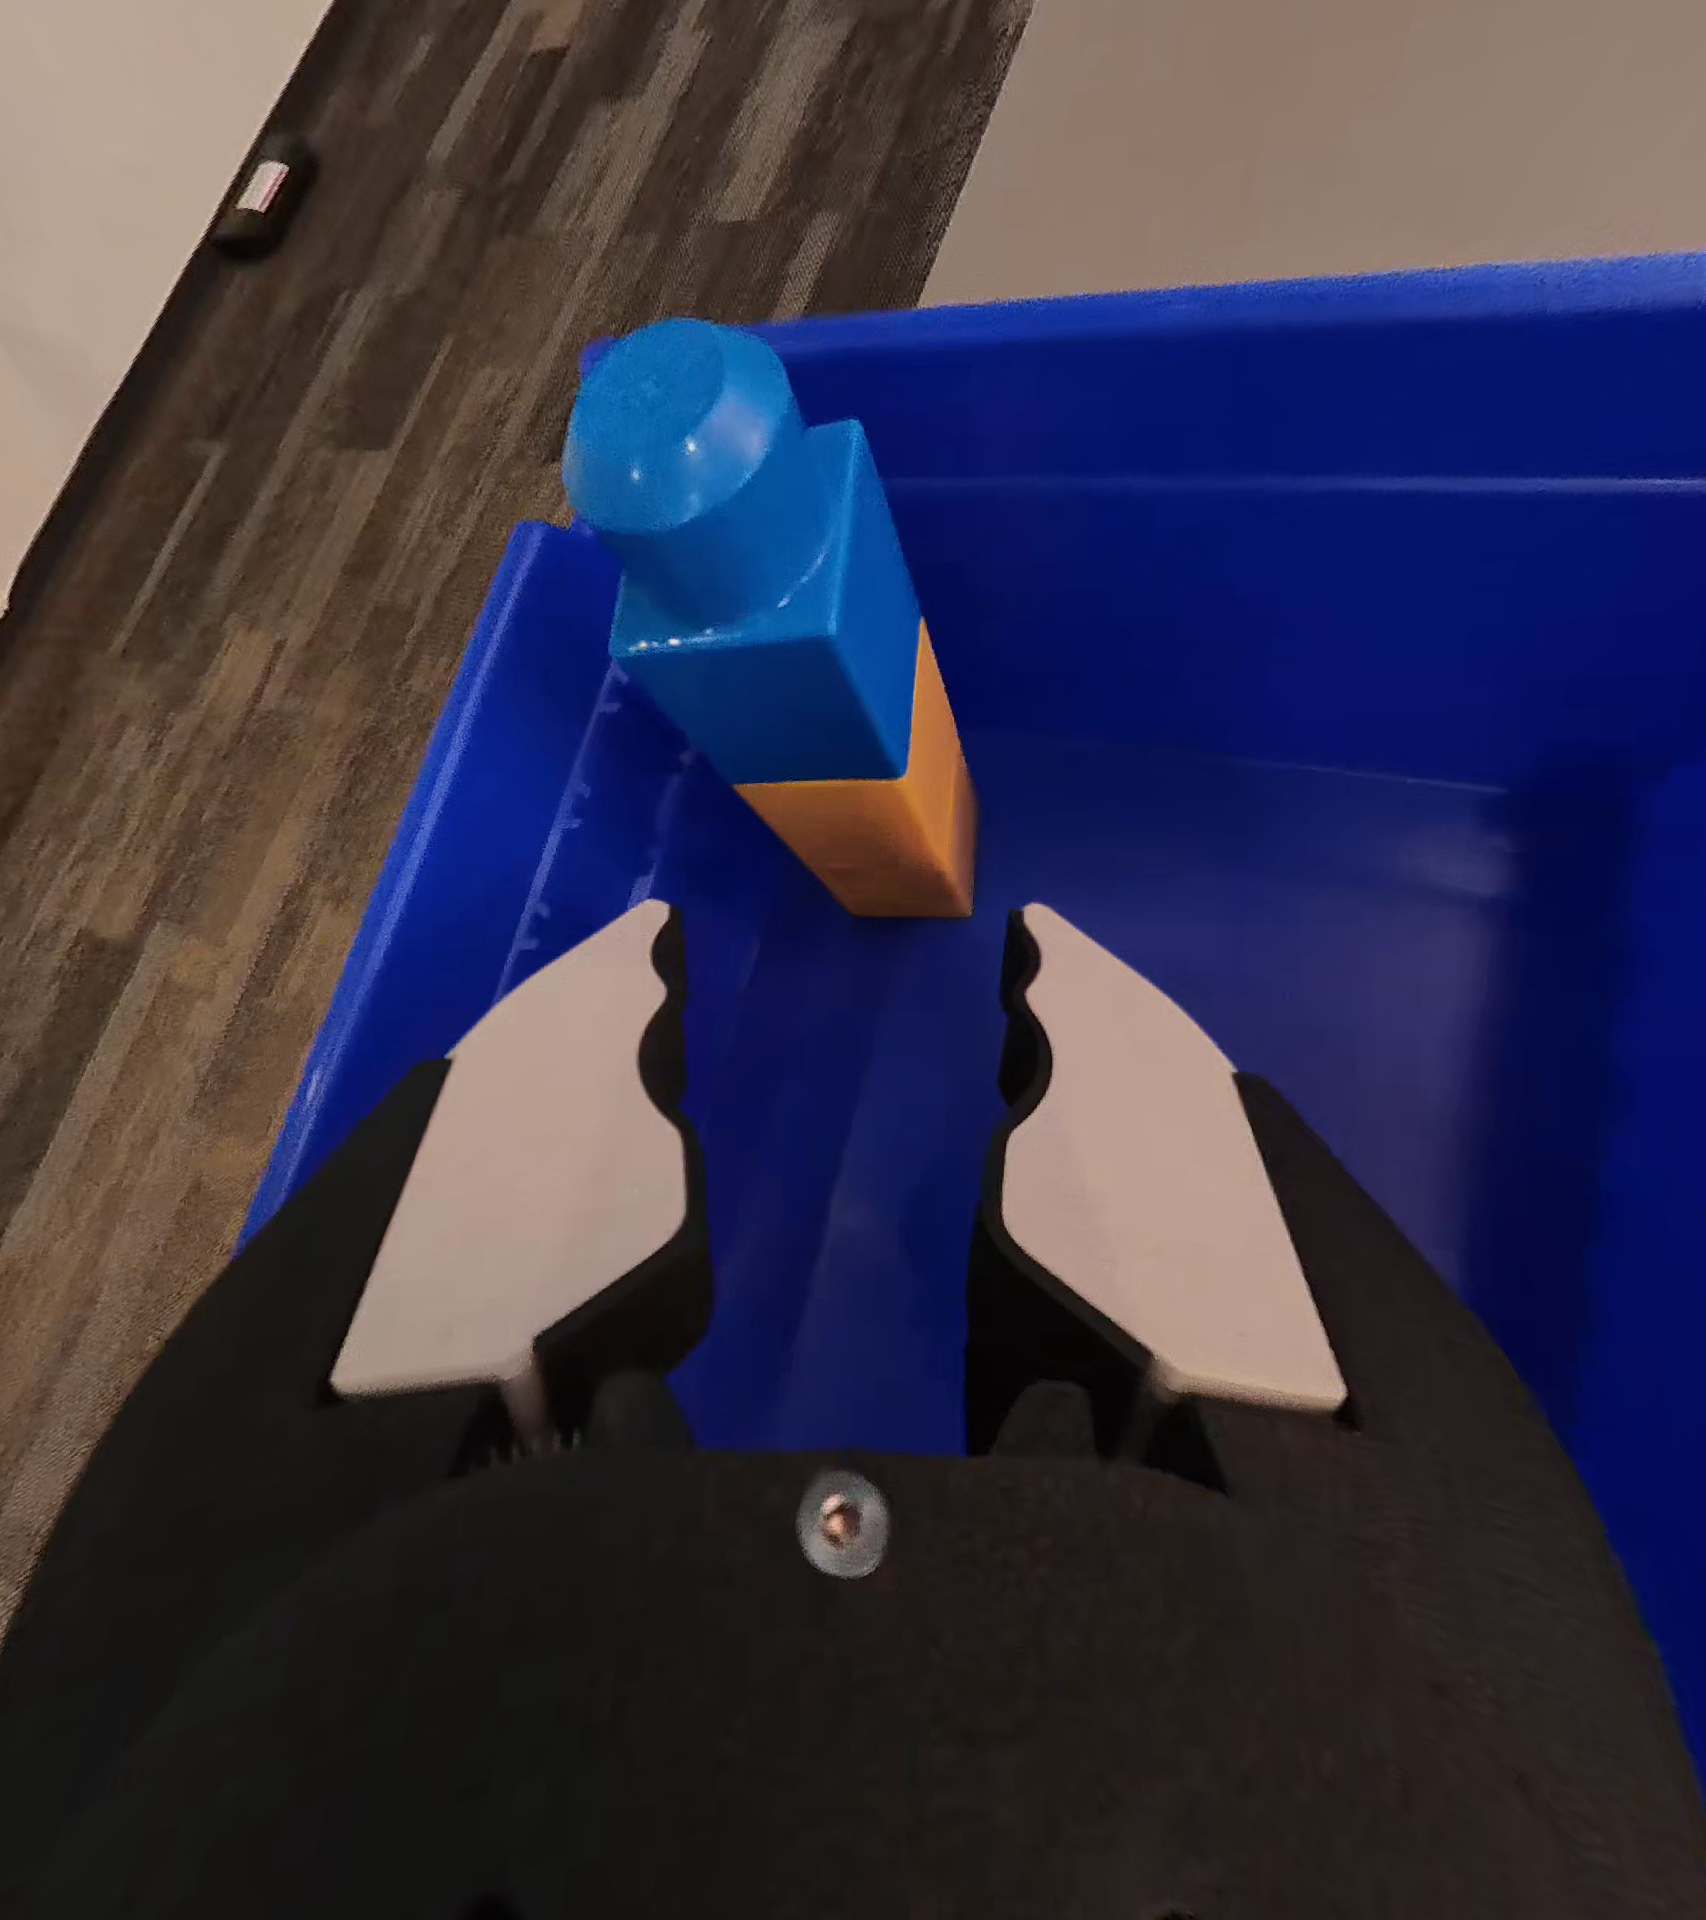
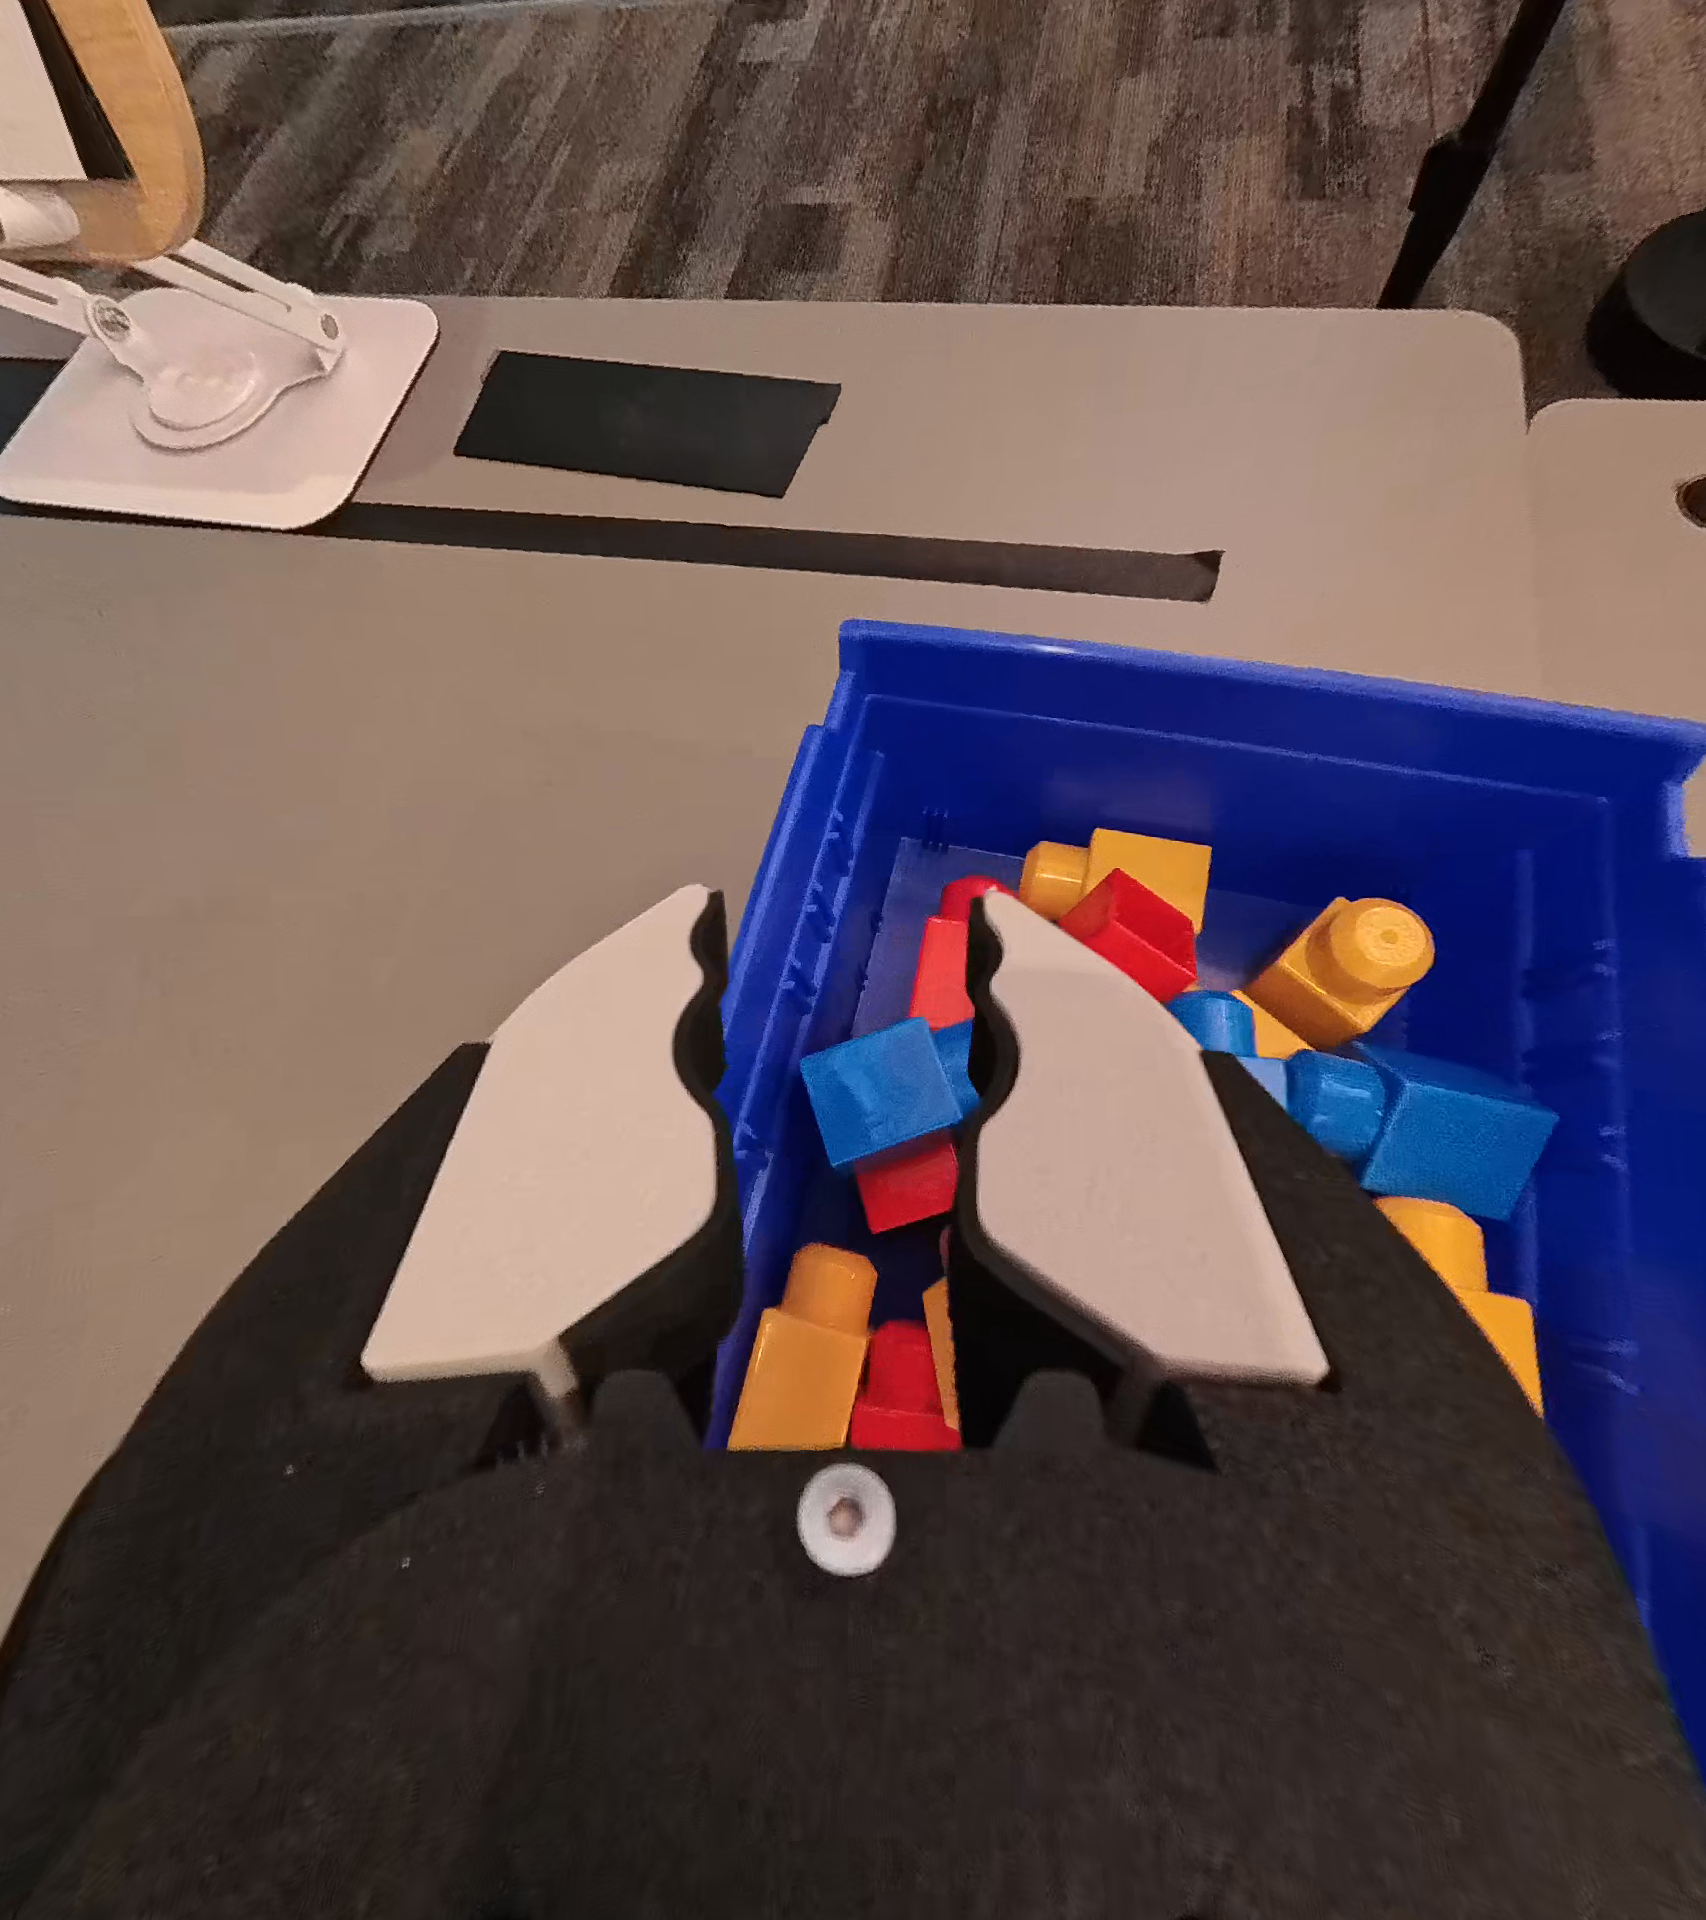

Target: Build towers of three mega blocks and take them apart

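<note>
The left gripper (image 1: 844,914) is open and empty; a blue-on-orange stack (image 1: 818,665) stands in an otherwise bare bin (image 1: 1348,416) and could topple if nudged. The right gripper (image 2: 844,909), open and empty above loose blocks (image 2: 1119,1039), may snag neighbours.

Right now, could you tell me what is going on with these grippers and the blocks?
A person is working with two hand-held grippers over blue bins. In front of the open left gripper, a two-block stack stands inside a bin: a blue block on an orange block, ungripped. The right gripper, also open and empty, hovers over a bin of loose blocks in red, blue and orange on a grey table.
</note>
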